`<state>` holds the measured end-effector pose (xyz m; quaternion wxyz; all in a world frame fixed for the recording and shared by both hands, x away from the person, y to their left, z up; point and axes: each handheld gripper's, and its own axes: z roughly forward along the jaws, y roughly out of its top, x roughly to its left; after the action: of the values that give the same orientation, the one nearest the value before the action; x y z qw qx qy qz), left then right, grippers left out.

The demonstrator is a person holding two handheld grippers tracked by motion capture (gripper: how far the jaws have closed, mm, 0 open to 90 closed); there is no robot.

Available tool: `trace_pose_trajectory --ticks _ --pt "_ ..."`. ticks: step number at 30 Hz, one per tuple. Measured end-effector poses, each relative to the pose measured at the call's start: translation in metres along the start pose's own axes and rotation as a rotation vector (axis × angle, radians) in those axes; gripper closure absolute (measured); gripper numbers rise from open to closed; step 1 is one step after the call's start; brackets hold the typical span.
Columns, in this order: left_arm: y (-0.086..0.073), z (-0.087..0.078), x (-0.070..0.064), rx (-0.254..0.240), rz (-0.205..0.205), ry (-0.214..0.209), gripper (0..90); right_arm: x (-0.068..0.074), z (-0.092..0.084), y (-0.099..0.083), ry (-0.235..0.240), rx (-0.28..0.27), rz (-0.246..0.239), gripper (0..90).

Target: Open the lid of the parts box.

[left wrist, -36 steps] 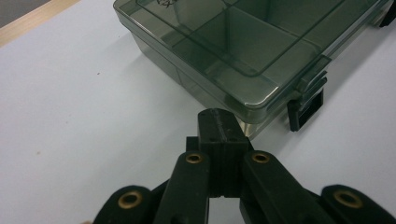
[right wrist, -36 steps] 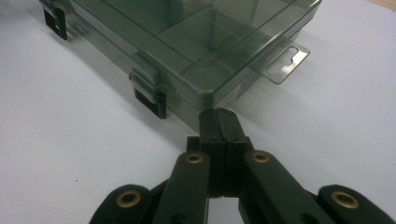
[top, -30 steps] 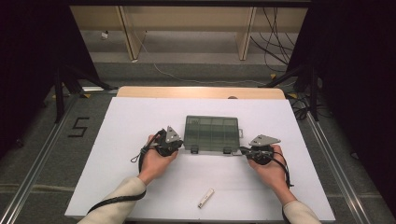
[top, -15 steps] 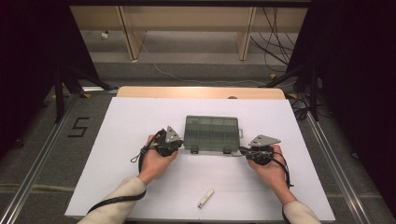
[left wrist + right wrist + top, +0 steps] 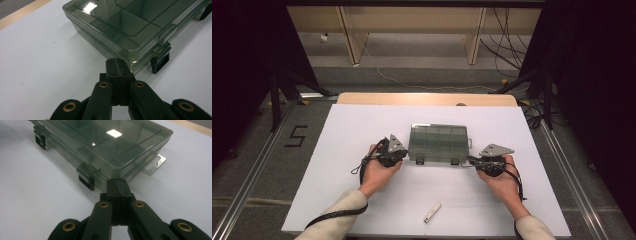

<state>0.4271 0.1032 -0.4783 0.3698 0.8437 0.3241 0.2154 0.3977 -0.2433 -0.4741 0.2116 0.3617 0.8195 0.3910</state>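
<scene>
A smoky clear compartment box (image 5: 439,143) with its lid down lies in the middle of the white table top (image 5: 362,125). My left gripper (image 5: 406,157) is shut, its joined tips at the box's (image 5: 130,27) near left corner, beside a black latch (image 5: 160,62). My right gripper (image 5: 471,161) is shut too, tips at the box's (image 5: 105,142) near right corner, next to the other black latch (image 5: 86,181). Each gripper (image 5: 119,66) (image 5: 117,186) has nothing between its jaws. Whether the tips touch the box I cannot tell.
A small white pen-like object (image 5: 432,212) lies near the front edge of the table. A hang tab (image 5: 155,162) sticks out of the box's right end. Wooden table edge (image 5: 427,99) at the back; dark stands and cables on the floor around.
</scene>
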Motion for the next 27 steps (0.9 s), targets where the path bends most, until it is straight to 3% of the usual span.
trace_pose_trajectory --ticks 1,3,4,6,7,9,13,14,15,19,22,24,27 --pt "0.0 0.001 -0.001 -0.017 -0.023 0.005 89.6 0.0 -0.001 0.001 0.003 0.0 0.002 90.0" --pt "0.001 -0.001 0.0 -0.016 -0.006 0.0 89.6 0.001 -0.001 0.001 0.002 -0.005 0.004 90.0" --pt "0.002 -0.002 -0.001 -0.03 -0.028 0.002 89.6 0.001 -0.001 0.002 -0.005 -0.013 0.002 90.0" --pt "0.003 -0.003 0.0 -0.029 -0.016 -0.002 89.6 0.001 -0.002 0.003 -0.006 -0.018 0.001 90.0" --pt "0.003 -0.003 -0.001 -0.04 -0.03 -0.004 89.6 0.001 -0.002 0.003 -0.006 -0.018 0.001 90.0" --pt "0.005 -0.007 0.001 -0.032 -0.006 -0.005 89.6 0.001 -0.003 0.005 -0.007 -0.026 0.004 90.0" --pt "0.007 -0.008 -0.002 -0.076 -0.031 0.007 89.6 0.002 -0.005 0.007 -0.016 -0.048 0.002 90.0" --pt "0.007 -0.008 -0.002 -0.076 -0.031 0.007 89.6 0.002 -0.005 0.007 -0.016 -0.048 0.002 90.0" --pt "0.008 -0.01 0.0 -0.054 -0.003 -0.002 89.6 0.002 -0.005 0.008 -0.015 -0.05 0.005 90.0" --pt "0.01 -0.011 -0.001 -0.086 -0.018 0.008 89.6 0.002 -0.006 0.01 -0.022 -0.058 0.006 90.0" --pt "0.014 -0.011 -0.001 -0.105 -0.024 0.015 89.6 0.003 -0.005 0.013 -0.054 -0.078 -0.002 90.0" --pt "0.016 -0.011 -0.001 -0.115 -0.028 0.014 89.6 0.004 -0.005 0.015 -0.101 -0.085 0.007 82.2" --pt "0.017 -0.012 -0.002 -0.126 -0.034 0.021 89.6 0.004 -0.003 0.016 -0.12 -0.09 0.019 76.4"
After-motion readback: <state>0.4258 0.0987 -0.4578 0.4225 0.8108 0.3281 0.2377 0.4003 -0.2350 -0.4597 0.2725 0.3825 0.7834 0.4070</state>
